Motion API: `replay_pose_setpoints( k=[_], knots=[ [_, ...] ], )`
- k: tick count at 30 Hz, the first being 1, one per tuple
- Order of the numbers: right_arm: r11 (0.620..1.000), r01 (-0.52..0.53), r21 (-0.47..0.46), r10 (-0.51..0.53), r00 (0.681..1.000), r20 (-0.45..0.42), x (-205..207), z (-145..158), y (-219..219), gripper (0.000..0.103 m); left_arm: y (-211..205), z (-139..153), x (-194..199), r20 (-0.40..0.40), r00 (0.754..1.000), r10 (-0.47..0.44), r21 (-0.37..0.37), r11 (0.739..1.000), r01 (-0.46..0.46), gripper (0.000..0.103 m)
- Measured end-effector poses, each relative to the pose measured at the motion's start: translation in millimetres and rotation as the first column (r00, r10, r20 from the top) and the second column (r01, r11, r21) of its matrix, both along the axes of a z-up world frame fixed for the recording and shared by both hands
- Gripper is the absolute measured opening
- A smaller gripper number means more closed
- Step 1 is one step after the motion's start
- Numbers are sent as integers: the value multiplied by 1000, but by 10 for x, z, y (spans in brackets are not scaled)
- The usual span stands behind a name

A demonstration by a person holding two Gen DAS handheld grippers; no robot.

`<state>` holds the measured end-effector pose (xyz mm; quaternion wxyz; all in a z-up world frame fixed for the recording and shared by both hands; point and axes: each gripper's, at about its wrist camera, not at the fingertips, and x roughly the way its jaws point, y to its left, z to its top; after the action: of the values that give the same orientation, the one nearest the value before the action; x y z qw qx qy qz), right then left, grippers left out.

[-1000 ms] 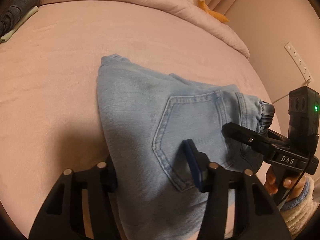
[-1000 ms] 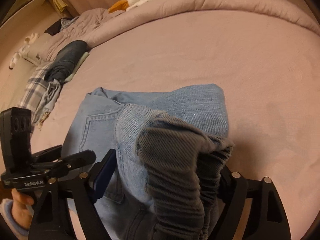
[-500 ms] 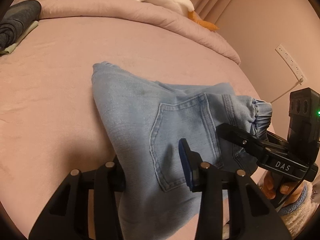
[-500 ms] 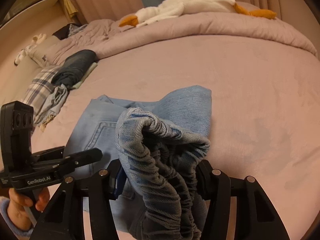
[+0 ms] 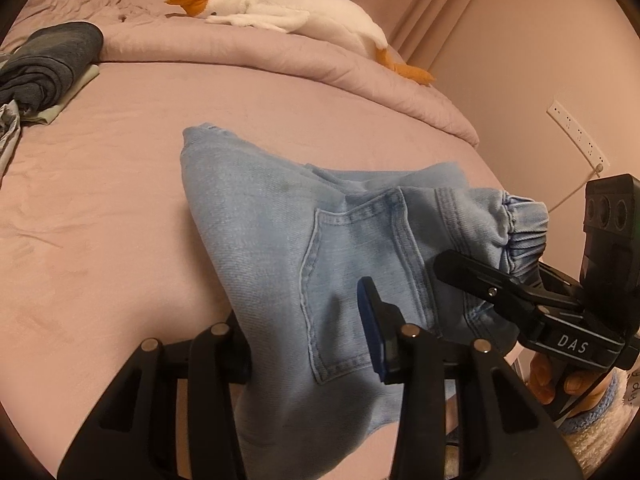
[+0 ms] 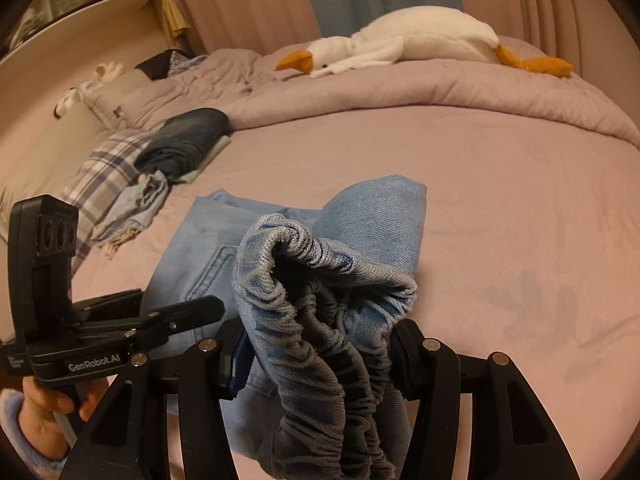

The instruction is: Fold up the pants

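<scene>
Light blue denim pants [image 5: 280,216] lie on the pink bed, back pocket up, with the near end lifted off the sheet. My left gripper [image 5: 304,340] is shut on the denim beside the pocket, the cloth bunched between its black finger and blue pad. My right gripper [image 6: 320,352] is shut on the gathered elastic waistband [image 6: 320,280], which folds over and hangs between its fingers. The right gripper [image 5: 520,292] also shows in the left wrist view, held by a hand at the waistband's end. The left gripper [image 6: 160,320] shows in the right wrist view at the pants' left side.
A white plush goose [image 6: 420,40] lies on the rolled duvet [image 5: 320,68] at the far end. Folded dark clothes [image 6: 188,140] and a plaid cloth [image 6: 108,168] sit at the far left. A wall [image 5: 520,80] with a socket strip [image 5: 576,136] borders the bed's right side.
Both grippers have risen and tipped upward, lifting the near end of the pants. Their jaws narrowed on the denim and the waistband. More of the far bed and the goose shows.
</scene>
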<state>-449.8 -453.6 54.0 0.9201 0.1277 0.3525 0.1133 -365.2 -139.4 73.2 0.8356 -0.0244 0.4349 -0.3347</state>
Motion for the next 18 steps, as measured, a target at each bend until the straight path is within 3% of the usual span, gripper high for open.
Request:
replay_pose_setpoints(
  k=[18],
  knots=[
    [998, -59, -16, 59, 998, 20, -42, 85, 243, 57, 180, 53, -73, -1, 999, 37, -14, 999, -37, 41]
  ],
)
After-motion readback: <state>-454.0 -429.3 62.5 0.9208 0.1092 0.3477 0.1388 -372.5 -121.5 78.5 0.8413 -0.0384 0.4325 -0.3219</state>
